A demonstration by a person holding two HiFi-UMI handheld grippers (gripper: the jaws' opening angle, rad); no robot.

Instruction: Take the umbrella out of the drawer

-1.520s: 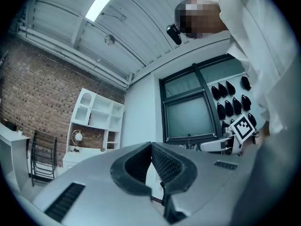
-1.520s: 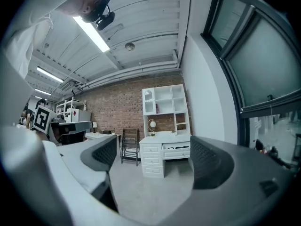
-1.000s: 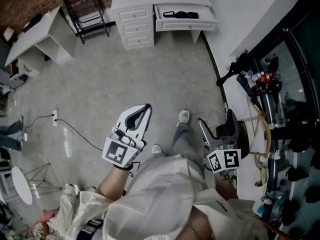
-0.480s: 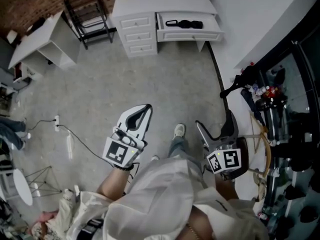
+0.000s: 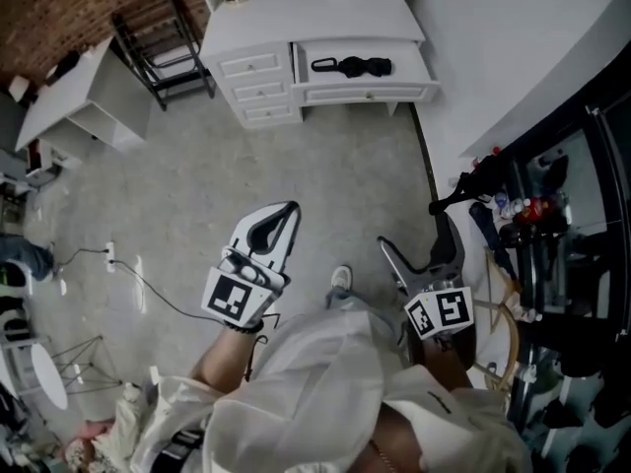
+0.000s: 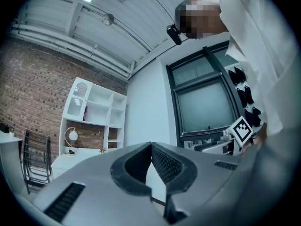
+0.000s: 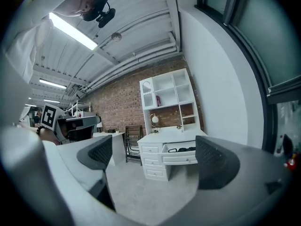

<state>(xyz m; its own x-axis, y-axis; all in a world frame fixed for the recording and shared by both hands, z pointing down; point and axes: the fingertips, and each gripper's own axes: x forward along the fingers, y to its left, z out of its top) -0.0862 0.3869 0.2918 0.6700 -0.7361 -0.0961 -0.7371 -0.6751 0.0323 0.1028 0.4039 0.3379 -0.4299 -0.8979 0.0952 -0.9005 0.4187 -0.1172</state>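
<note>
The right gripper (image 5: 419,236) is spread wide and empty and the left gripper (image 5: 288,213) is pinched shut on nothing, both low in frame, well apart from the umbrella (image 5: 353,65) in the open drawer (image 5: 370,94) at top centre, so a hasty reach may knock that drawer shut.

An open drawer (image 5: 367,93) of the white desk (image 5: 296,23) carries a folded black umbrella (image 5: 352,65), lying flat.

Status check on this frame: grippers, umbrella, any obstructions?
Left gripper shut, empty; right gripper open, empty. Black folded umbrella lying in open white desk drawer, untouched, well ahead. Nothing on top of it.
</note>
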